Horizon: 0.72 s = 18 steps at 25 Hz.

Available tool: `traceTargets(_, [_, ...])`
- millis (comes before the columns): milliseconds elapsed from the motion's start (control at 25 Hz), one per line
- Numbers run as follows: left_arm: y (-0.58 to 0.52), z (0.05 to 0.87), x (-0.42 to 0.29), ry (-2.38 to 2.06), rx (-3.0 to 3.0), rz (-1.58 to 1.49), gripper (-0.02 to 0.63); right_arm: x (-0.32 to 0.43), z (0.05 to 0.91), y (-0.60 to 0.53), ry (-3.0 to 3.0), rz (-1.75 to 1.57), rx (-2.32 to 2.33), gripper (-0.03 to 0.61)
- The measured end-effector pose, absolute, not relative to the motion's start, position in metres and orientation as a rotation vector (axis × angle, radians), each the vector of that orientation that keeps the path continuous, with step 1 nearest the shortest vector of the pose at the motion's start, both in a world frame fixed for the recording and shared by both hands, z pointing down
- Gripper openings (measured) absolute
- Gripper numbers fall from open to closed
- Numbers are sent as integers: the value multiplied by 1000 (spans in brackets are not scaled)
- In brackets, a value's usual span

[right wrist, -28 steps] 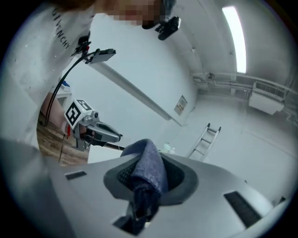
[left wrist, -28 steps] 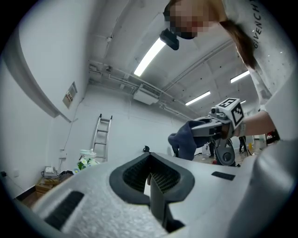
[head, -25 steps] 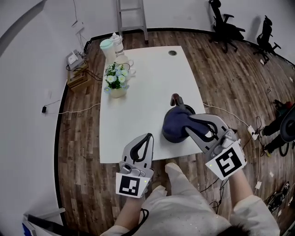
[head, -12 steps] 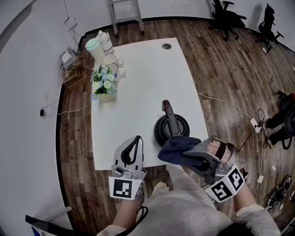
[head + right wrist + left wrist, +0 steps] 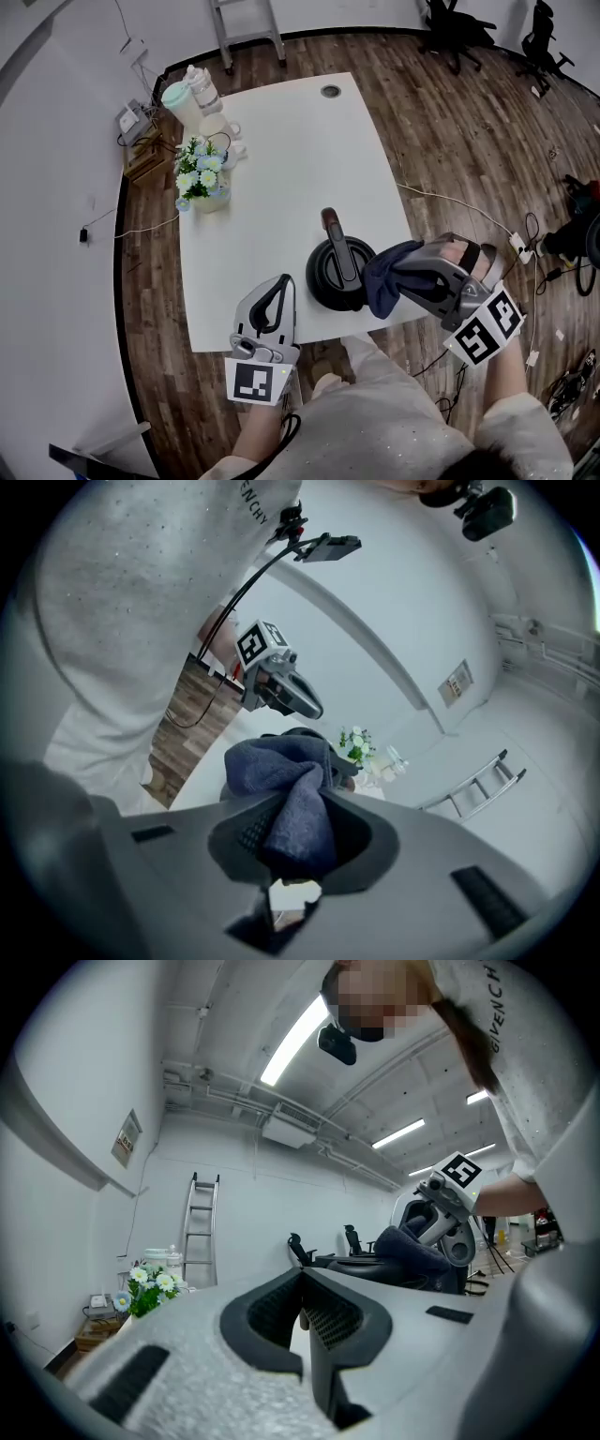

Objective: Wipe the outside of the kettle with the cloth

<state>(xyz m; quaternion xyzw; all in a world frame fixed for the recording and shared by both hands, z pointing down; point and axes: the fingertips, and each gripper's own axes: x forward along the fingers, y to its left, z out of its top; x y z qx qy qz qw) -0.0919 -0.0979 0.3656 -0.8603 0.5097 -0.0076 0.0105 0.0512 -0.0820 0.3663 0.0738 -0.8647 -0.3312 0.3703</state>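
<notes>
At the left of the worktop [image 5: 281, 159] a pot of flowers [image 5: 199, 173] is seen, well apart from the work. The left tool [image 5: 278, 292] is held at the worktop's near edge, near the kettle's left side, with its jaws brought together and nothing between them (as it stands, it plays no part in the wipe). The kettle [image 5: 337, 272] stands close to that near edge, its handle arched over the lid. The cloth [image 5: 386, 279] is bunched against the kettle's right flank and is clamped in the right tool [image 5: 412, 274], whose jaws are closed on a thick fold of it.

The wipe is judged to be in hand on the right side. It would be done best if the cloth were pressed onto the wall and drawn round the curve, not dabbed. A sideways push could slide the kettle, so light pressure is advised, or the handle could be steadied by the left tool.
</notes>
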Motion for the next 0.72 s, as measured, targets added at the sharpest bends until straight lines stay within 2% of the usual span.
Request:
traceTargets(360, [-99, 373, -88, 1627, -2723, 4, 3, 53, 365, -143, -2140, -854, 401, 64])
traceTargets(560, [-99, 375, -91, 1643, -2721, 13, 3, 41, 334, -171, -2098, -930, 562, 64])
traceTargets(720, [-93, 375, -102, 1693, -2691, 18, 3, -4, 298, -133, -2241, -1032, 281, 64])
